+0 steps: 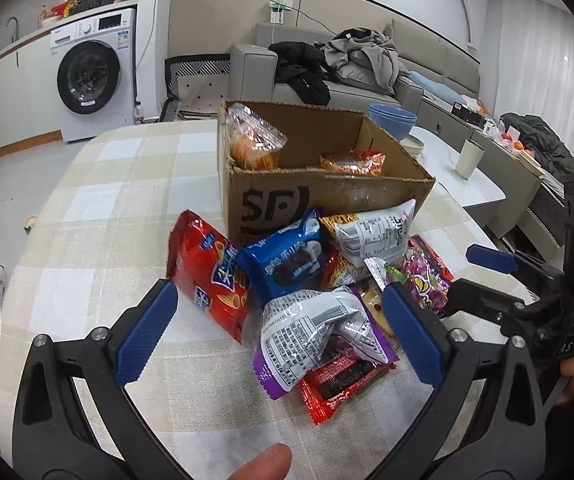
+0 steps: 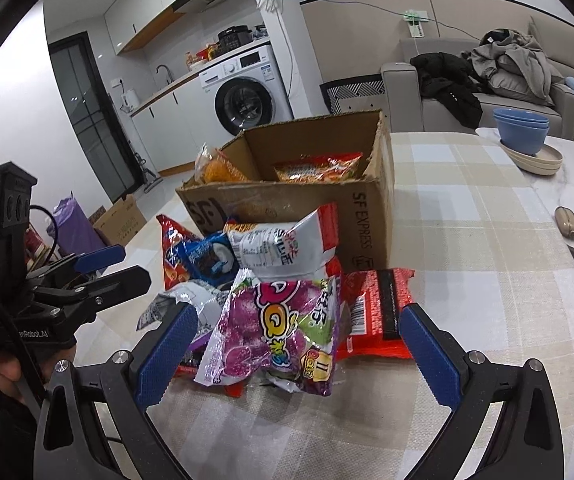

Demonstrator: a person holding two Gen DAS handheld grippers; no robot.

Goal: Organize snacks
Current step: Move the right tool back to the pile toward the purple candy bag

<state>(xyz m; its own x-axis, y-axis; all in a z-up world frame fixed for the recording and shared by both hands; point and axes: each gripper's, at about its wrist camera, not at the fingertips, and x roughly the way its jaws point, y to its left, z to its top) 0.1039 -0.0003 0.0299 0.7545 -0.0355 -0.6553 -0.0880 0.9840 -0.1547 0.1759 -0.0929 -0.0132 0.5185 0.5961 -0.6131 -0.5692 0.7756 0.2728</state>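
The loose snacks sit heaped on the checked-cloth worktop [image 1: 99, 208] right against the near wall of the open brown cardboard box [image 1: 319, 196], probably so each is a short hop in. Left tongs [image 1: 279, 332] and right tongs [image 2: 299, 354] both gape apart, empty, hovering near the crinkly purple grape-candy bag [image 2: 275, 332].

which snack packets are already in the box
Two: the clear packet of orange crackers standing in the left corner of the cardboard box, and the red-orange packet lying toward its right. Every other snack sits piled on the tablecloth in front.
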